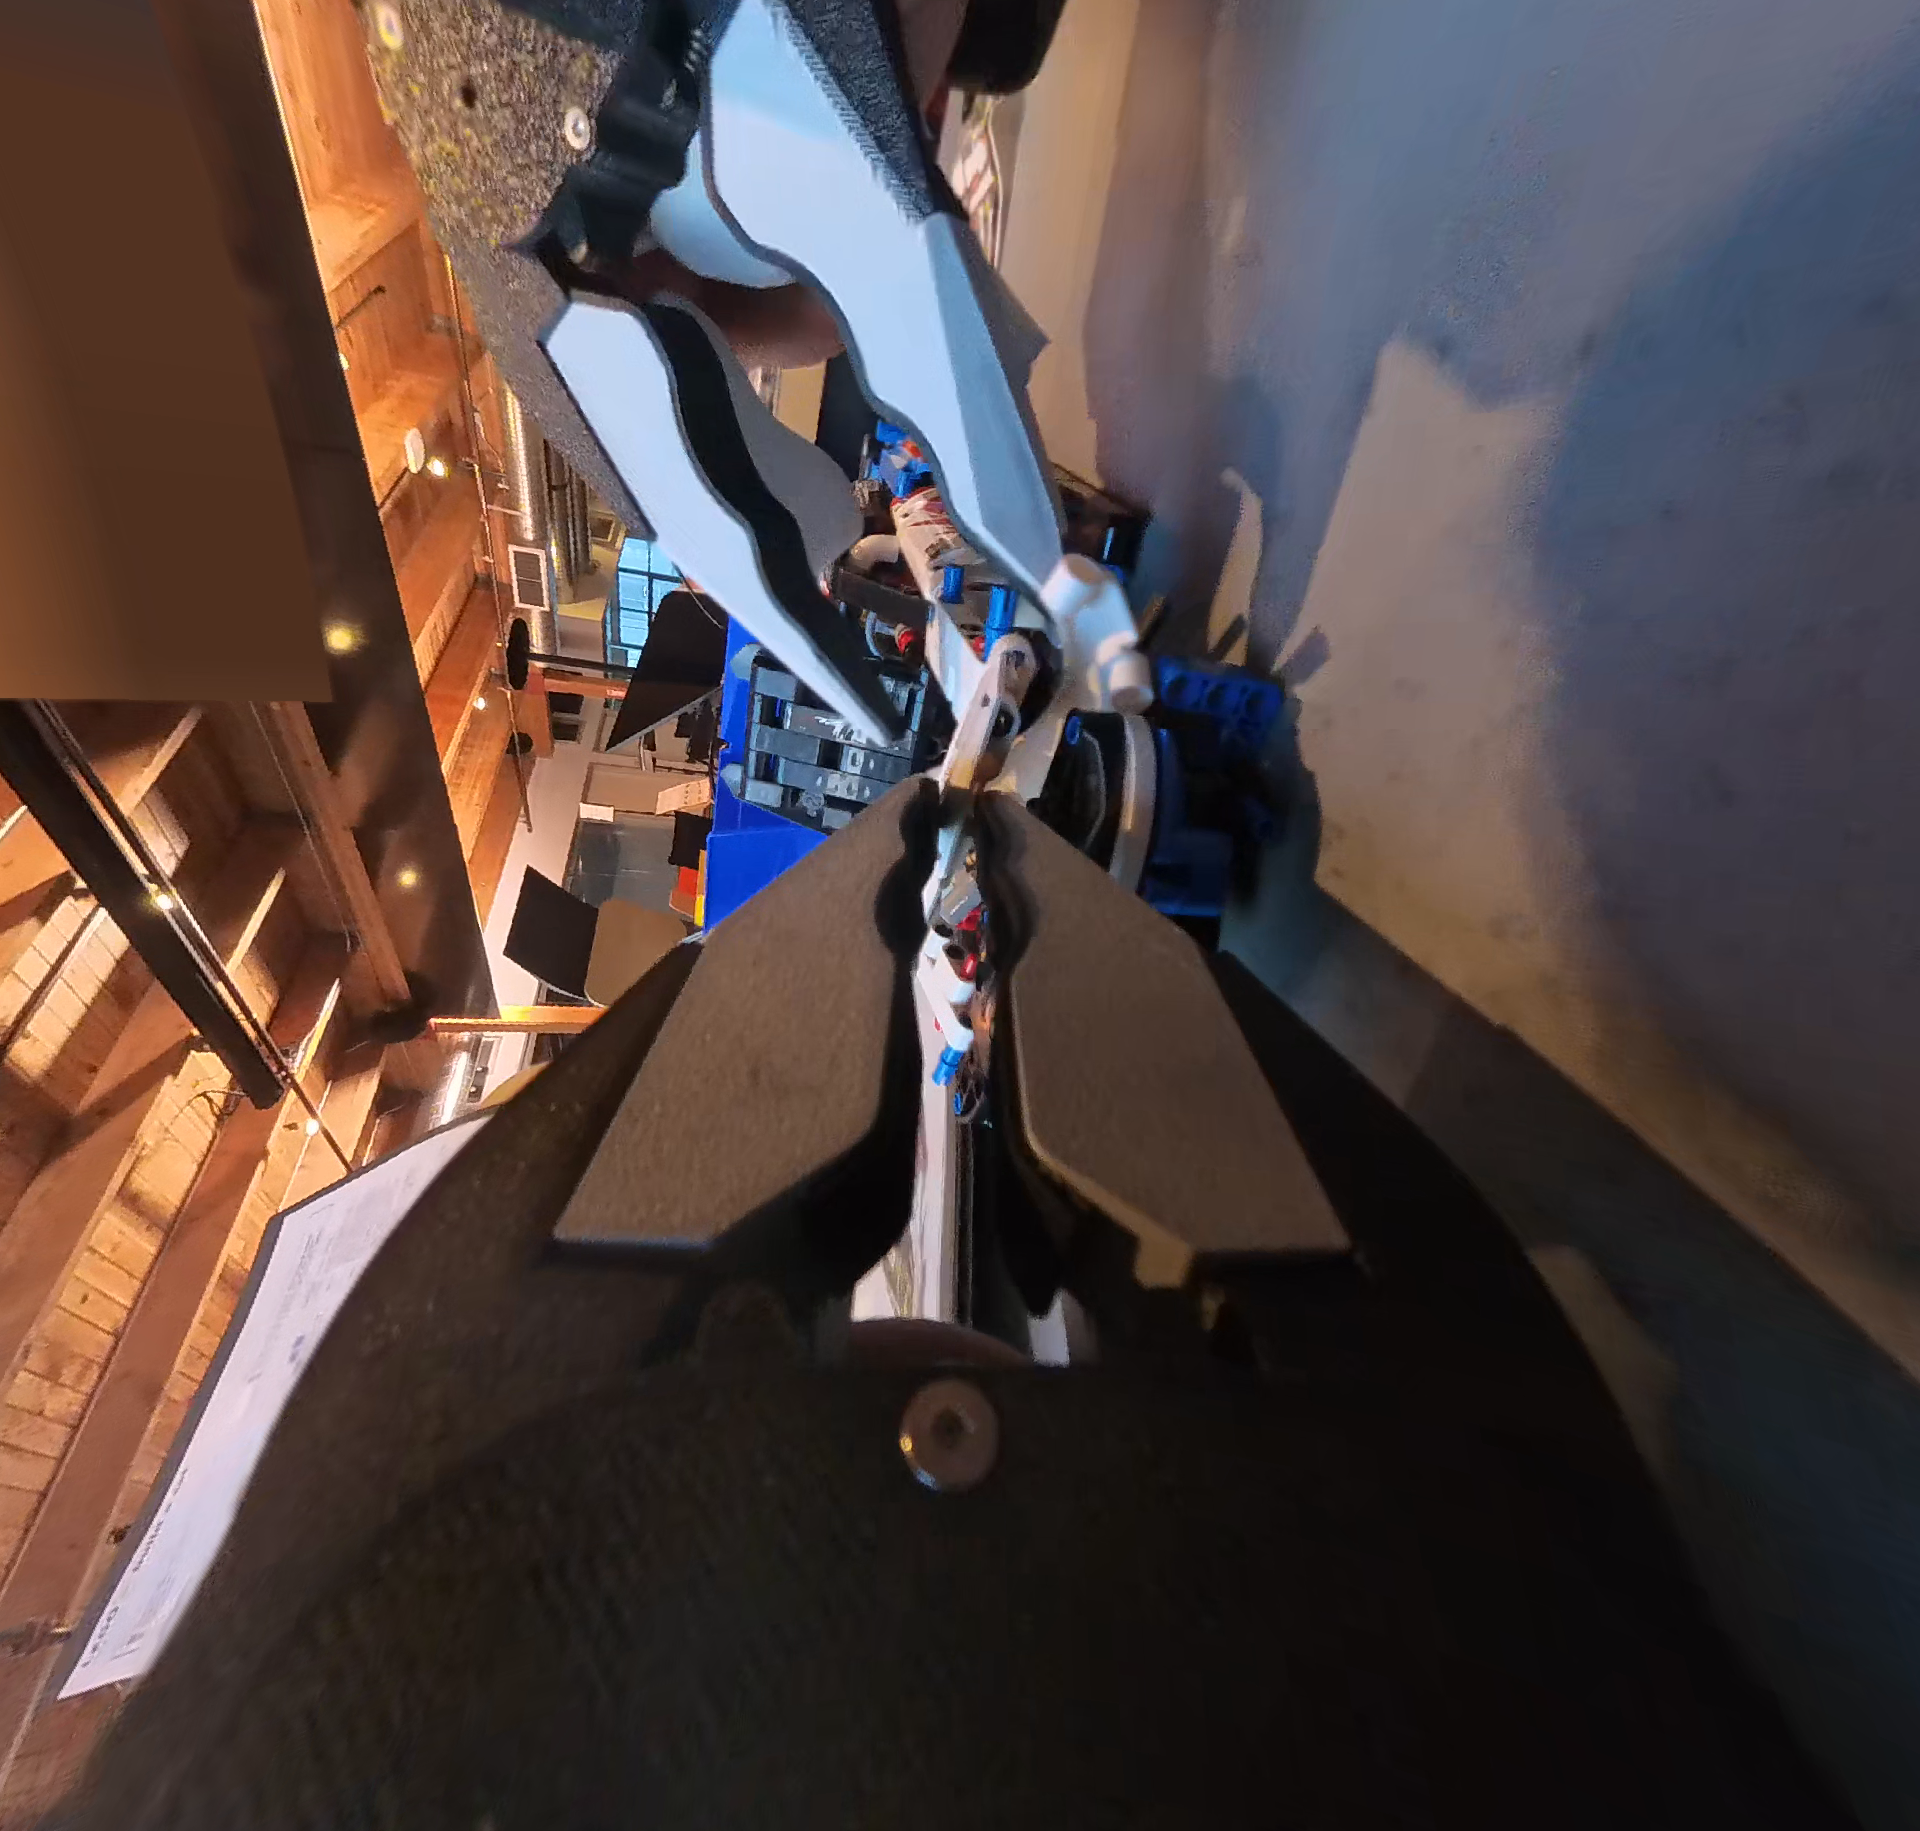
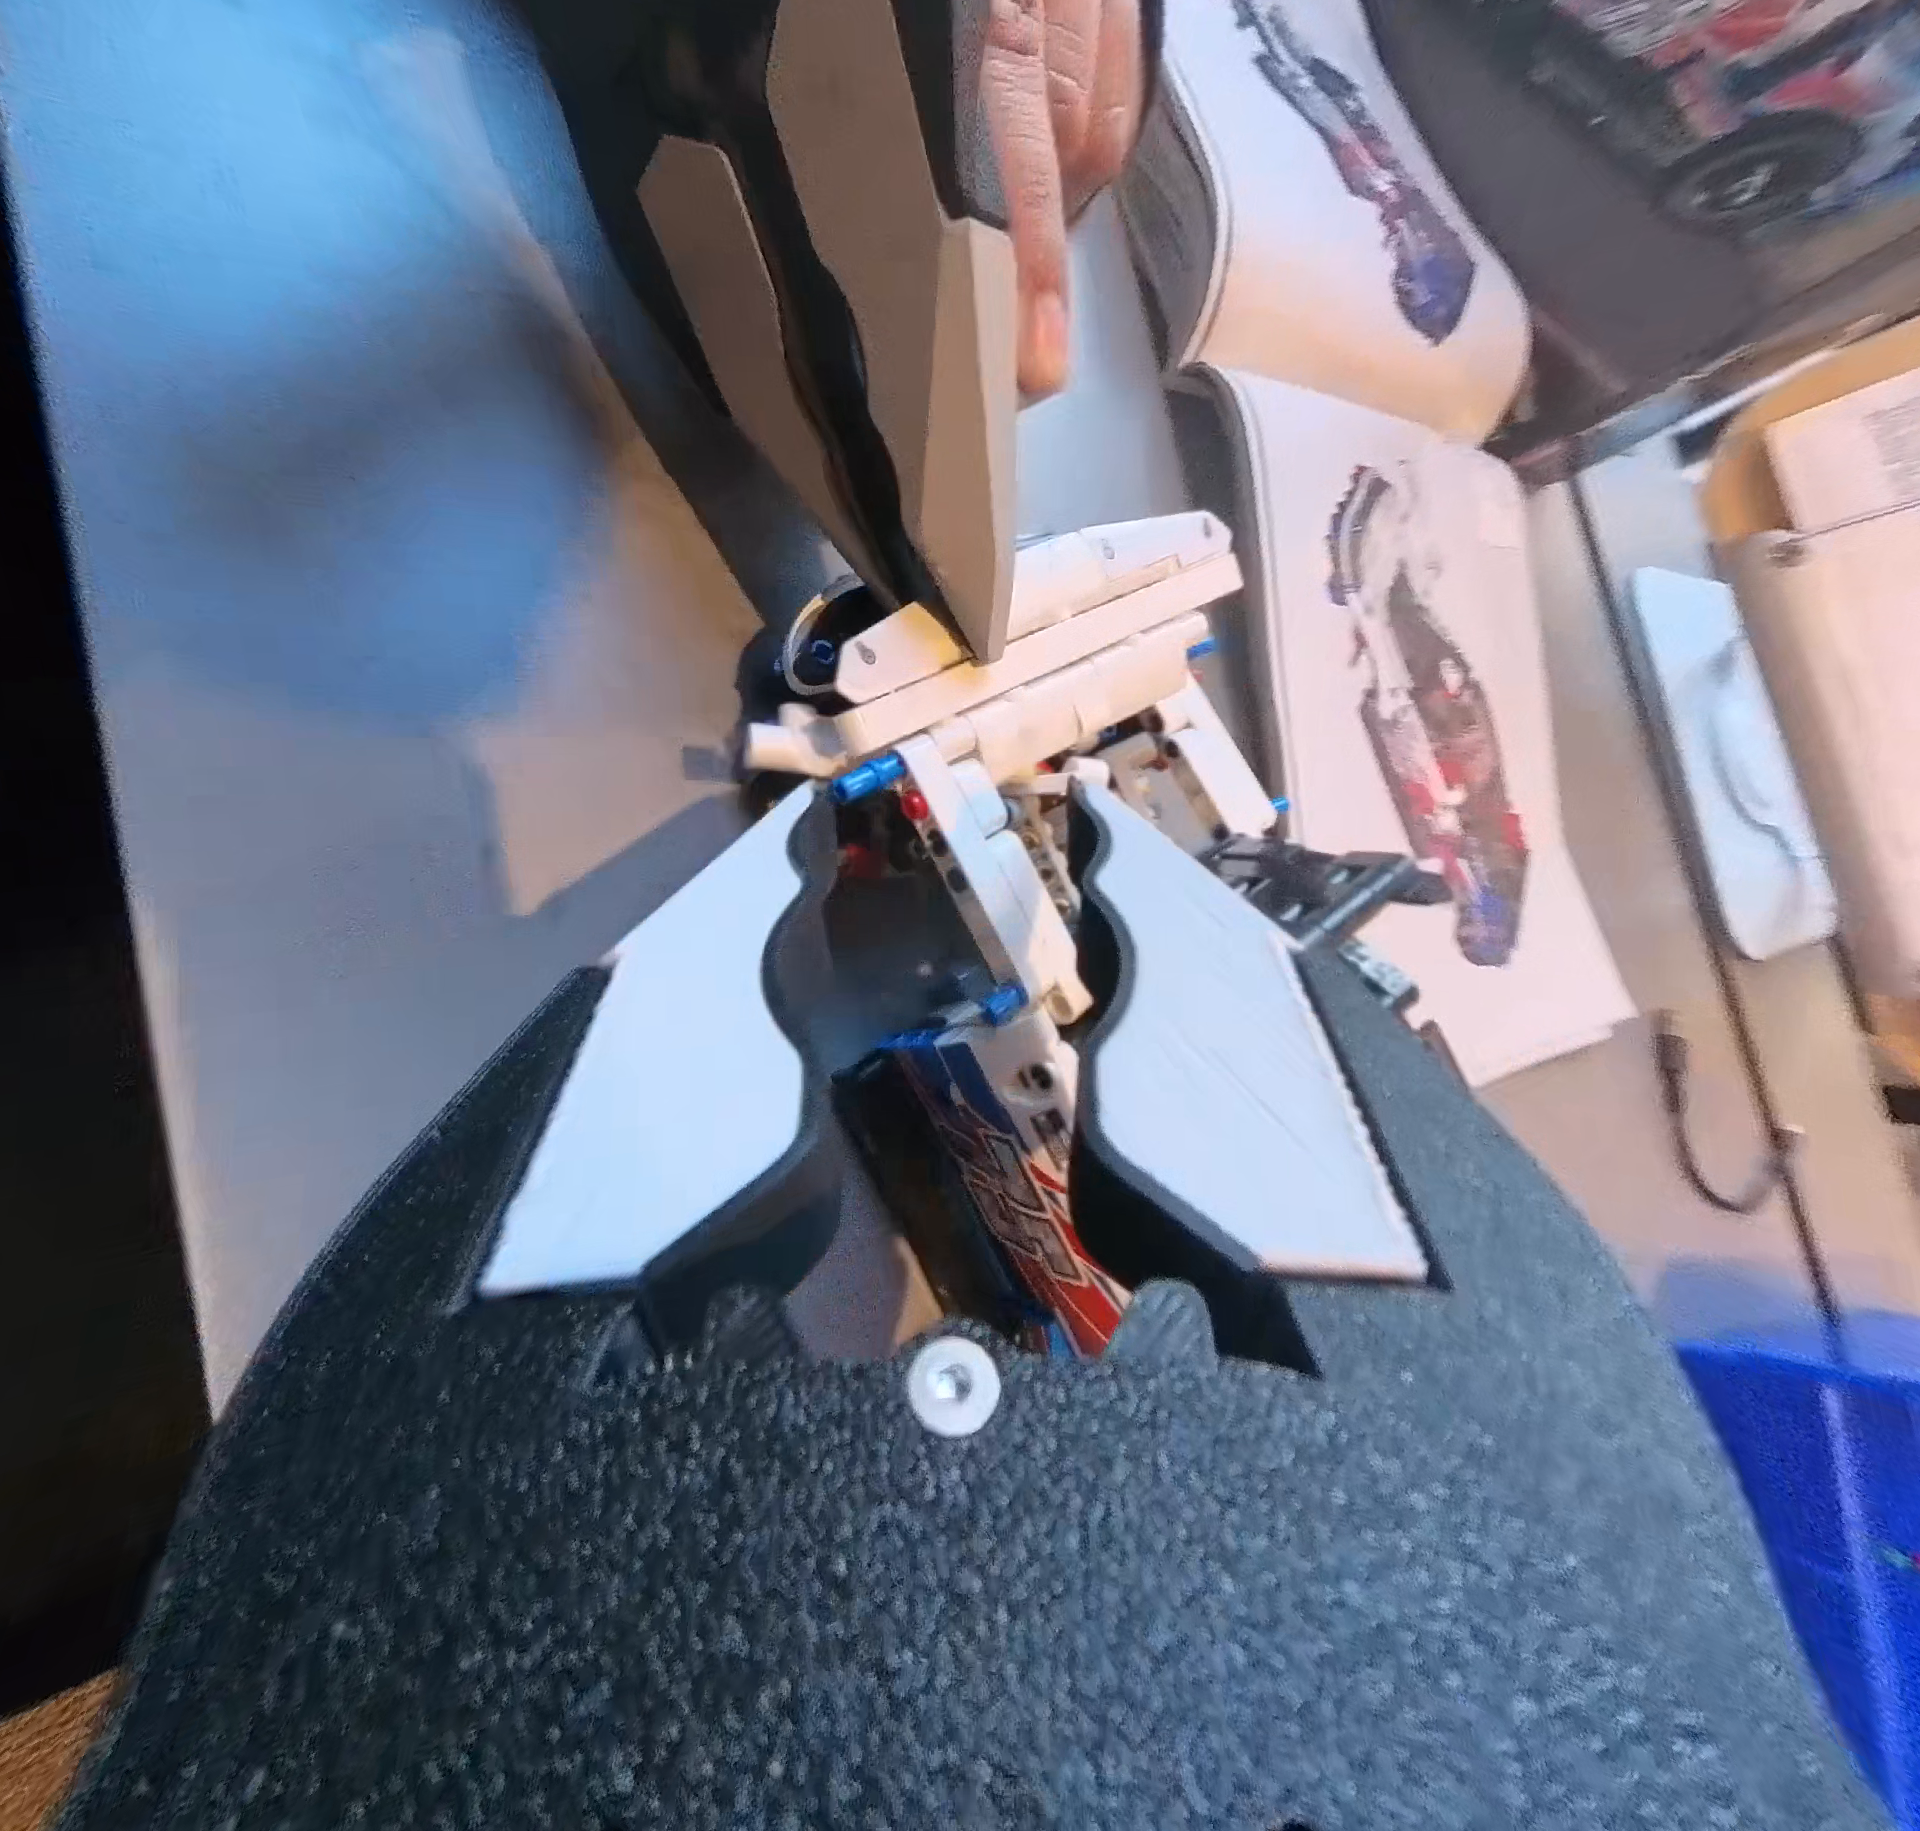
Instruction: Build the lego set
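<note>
A partly built lego car (image 2: 1091, 618), white panels with blue pins, black parts and a striped blue panel, sits between both grippers just over the pale table (image 1: 1558, 638). My right gripper (image 2: 945, 799), with light grey fingers, straddles the car's body and is closed on it. In the left wrist view it comes in from the top (image 1: 966, 659). My left gripper (image 1: 961, 810), with dark fingers, is shut on a thin white panel at the car's edge (image 1: 977, 732). In the right wrist view it (image 2: 971, 638) comes down from above onto the white panel. A wheel (image 1: 1127, 794) shows beside the table.
An open instruction booklet (image 2: 1403, 690) lies right of the car, with the set's box (image 2: 1714, 67) behind it. A blue bin (image 2: 1818, 1469) is at the near right and another (image 1: 748, 846) lies beyond the car. A black cable (image 2: 1704, 1127) lies on the table. A hand (image 2: 1049, 119) holds the left gripper. My left and right fingertips are right by each other.
</note>
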Motion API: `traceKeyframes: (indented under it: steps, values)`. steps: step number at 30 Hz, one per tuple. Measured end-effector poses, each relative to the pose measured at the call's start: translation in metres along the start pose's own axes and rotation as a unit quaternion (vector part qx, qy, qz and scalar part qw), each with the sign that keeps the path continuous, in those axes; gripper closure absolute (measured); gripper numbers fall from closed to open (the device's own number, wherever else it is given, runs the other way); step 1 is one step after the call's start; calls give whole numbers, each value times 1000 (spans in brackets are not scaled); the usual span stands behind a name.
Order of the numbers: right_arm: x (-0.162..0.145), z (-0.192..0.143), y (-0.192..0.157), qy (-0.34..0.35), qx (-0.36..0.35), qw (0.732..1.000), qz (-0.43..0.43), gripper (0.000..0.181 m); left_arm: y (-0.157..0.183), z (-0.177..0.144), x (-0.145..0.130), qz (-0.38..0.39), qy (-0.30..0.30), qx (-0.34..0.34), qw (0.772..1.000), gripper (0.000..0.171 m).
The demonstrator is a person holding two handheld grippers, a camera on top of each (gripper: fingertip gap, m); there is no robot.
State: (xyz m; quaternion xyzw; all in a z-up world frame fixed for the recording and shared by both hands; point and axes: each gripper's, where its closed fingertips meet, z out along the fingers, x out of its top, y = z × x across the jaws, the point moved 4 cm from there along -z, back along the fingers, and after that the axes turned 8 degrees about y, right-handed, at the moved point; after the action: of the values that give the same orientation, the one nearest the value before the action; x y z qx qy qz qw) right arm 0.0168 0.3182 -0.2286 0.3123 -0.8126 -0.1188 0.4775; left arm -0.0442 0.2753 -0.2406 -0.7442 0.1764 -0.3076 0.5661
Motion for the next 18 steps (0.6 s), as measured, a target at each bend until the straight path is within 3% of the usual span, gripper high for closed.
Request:
traceKeyframes:
  steps: [8,18]
  values:
    - [-2,7,1,-3,95,993,71,134,0,2,2,-41,13,12,999,168]
    - [-3,4,2,-24,152,985,79,141,0,2,-1,-61,29,15,998,168]
